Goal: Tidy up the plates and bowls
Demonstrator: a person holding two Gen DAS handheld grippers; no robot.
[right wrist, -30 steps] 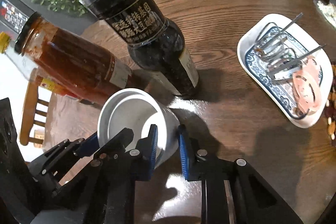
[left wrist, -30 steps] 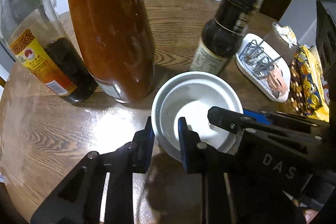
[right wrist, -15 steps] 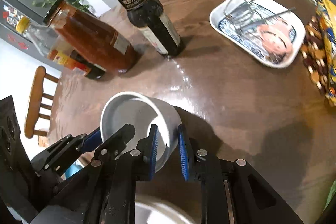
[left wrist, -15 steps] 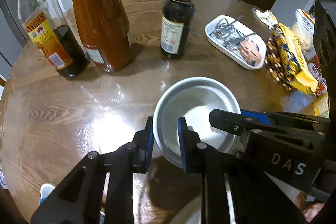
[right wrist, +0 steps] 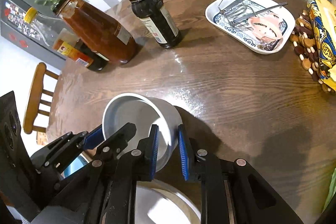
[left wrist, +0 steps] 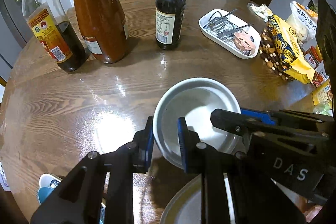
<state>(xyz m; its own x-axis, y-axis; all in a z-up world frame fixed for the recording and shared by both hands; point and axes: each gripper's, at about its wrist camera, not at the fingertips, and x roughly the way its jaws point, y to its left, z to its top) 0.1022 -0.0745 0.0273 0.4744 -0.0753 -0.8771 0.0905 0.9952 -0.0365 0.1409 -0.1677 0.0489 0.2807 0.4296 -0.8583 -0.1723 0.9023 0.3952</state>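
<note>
Both grippers, left gripper point(left wrist: 164, 140) and right gripper point(right wrist: 168, 148), clamp white bowl point(left wrist: 195, 102) rim, carrying it over table; next: lower into plate point(right wrist: 168, 205) below.

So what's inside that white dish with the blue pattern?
Inside the white rectangular dish with the blue pattern lie metal whisk beaters and a pink plastic ring-shaped thing. They cover part of the dish floor, so anything beneath them stays unseen.

Bowl point(left wrist: 195, 106) near the worktop point(left wrist: 63, 102) front, three bottles point(left wrist: 170, 9) behind it, tray point(left wrist: 229, 35) back right, snack bag point(left wrist: 287, 49) beyond
</note>
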